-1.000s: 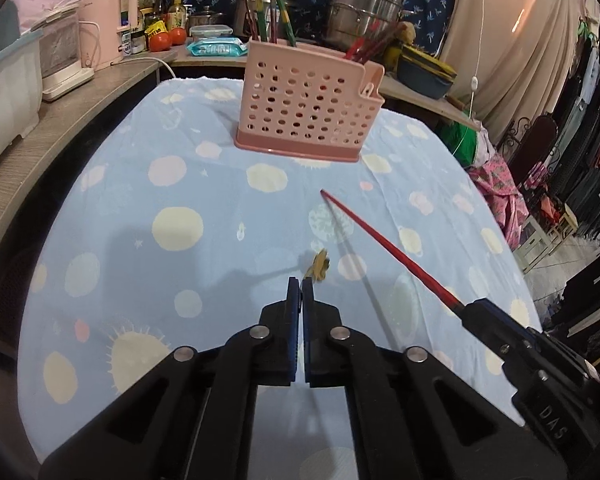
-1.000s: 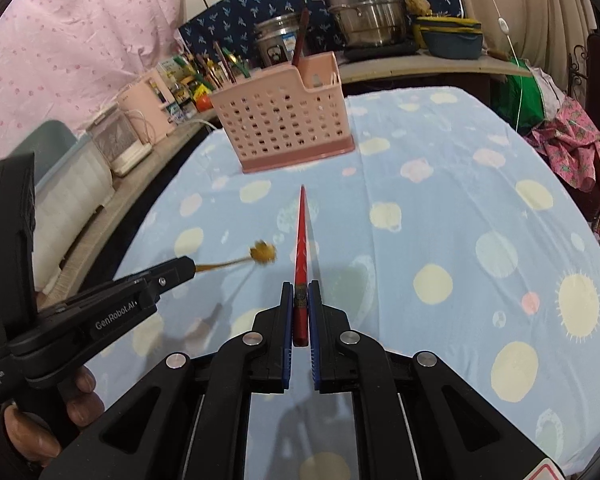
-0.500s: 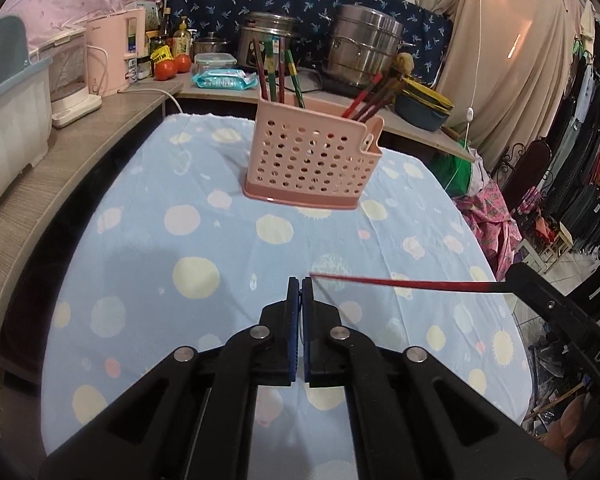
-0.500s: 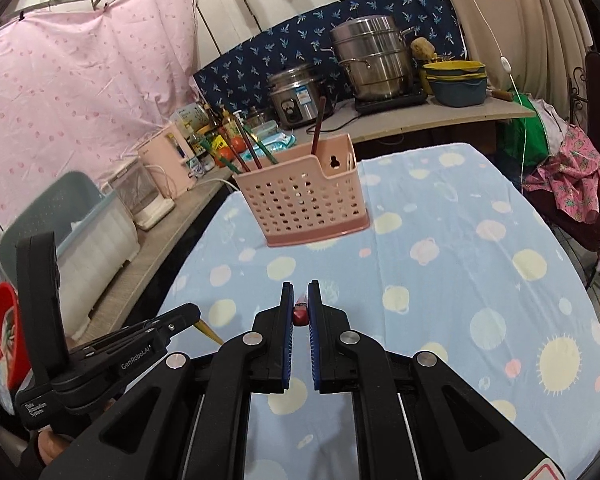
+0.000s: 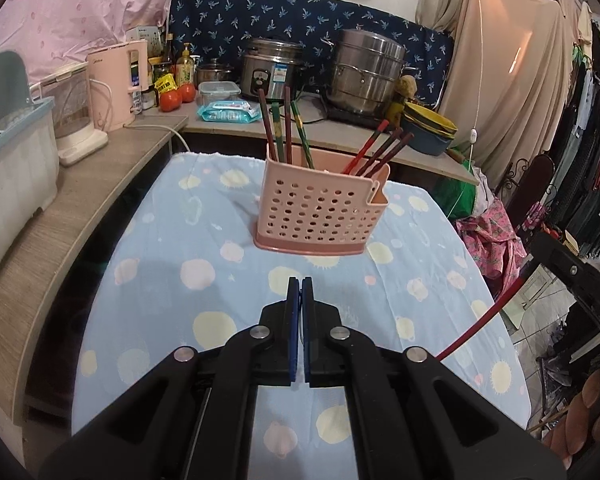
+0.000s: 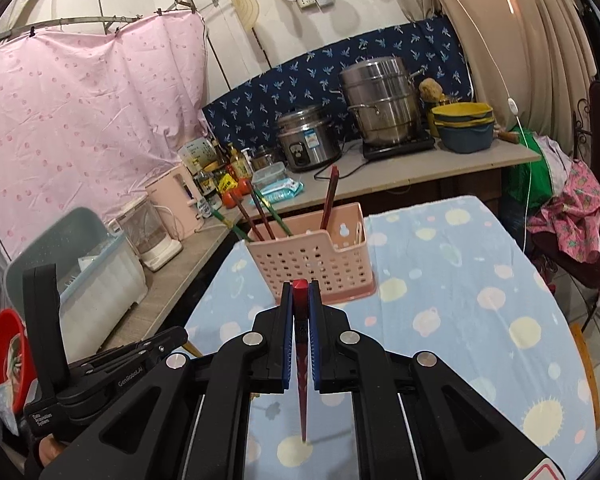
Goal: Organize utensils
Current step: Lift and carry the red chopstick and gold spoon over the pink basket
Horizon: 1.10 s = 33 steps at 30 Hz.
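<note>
A pink perforated utensil holder (image 5: 320,212) (image 6: 312,264) stands on the table's blue dotted cloth (image 5: 160,264), with several chopsticks upright in it. My right gripper (image 6: 301,292) is shut on the thick end of a red chopstick (image 6: 302,380), whose thin tip hangs down toward the cloth. In the left wrist view that chopstick (image 5: 480,324) slants down from the right gripper (image 5: 538,258) at the right edge. My left gripper (image 5: 300,280) is shut, short of the holder. In the right wrist view a tan stick (image 6: 189,347) pokes out of the left gripper (image 6: 180,334).
A counter (image 5: 112,184) wraps around the table's left and far sides. On it stand a pink kettle (image 5: 116,84), a rice cooker (image 5: 272,68), a steel pot (image 5: 366,72) and stacked bowls (image 5: 430,128). A pale storage bin (image 5: 12,168) sits left. Clothes (image 5: 580,184) hang right.
Both grippers have risen above the table and tipped up toward the holder. The red chopstick swung from pointing forward to hanging tip down. Both grips are unchanged.
</note>
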Available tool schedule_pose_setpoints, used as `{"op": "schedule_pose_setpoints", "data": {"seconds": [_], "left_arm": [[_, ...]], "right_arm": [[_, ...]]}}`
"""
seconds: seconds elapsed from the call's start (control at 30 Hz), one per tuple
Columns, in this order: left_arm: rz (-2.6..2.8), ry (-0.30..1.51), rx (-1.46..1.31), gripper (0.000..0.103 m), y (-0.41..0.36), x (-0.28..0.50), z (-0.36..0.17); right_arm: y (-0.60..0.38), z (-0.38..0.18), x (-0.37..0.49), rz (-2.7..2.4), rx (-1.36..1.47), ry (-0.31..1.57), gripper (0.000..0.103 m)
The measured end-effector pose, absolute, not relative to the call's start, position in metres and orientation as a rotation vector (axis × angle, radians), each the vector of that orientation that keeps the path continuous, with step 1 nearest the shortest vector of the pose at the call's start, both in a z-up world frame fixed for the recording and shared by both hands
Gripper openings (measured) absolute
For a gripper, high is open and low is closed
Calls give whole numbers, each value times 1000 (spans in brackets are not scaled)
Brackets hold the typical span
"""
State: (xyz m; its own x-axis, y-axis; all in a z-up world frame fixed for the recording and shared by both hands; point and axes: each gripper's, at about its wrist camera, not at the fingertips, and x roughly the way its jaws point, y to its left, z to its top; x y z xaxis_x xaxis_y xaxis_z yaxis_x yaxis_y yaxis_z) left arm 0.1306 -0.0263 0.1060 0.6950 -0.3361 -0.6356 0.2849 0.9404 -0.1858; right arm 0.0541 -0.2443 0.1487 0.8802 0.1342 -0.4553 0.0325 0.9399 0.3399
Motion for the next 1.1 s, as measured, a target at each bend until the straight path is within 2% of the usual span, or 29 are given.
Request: {"op": "schedule_pose_setpoints", "data": {"seconds": [0.33,0.77,1.1], "left_arm": [[-367,675,-81,1,-33,155,137],[-360,519,-74,1,-51,212,207],[-332,499,-62,1,-65,266,216]], "right_arm": [[-248,174,86,72,360,437,7],[-272,234,147,39,384,266,7],[-288,250,201,4,415,218,7]]}}
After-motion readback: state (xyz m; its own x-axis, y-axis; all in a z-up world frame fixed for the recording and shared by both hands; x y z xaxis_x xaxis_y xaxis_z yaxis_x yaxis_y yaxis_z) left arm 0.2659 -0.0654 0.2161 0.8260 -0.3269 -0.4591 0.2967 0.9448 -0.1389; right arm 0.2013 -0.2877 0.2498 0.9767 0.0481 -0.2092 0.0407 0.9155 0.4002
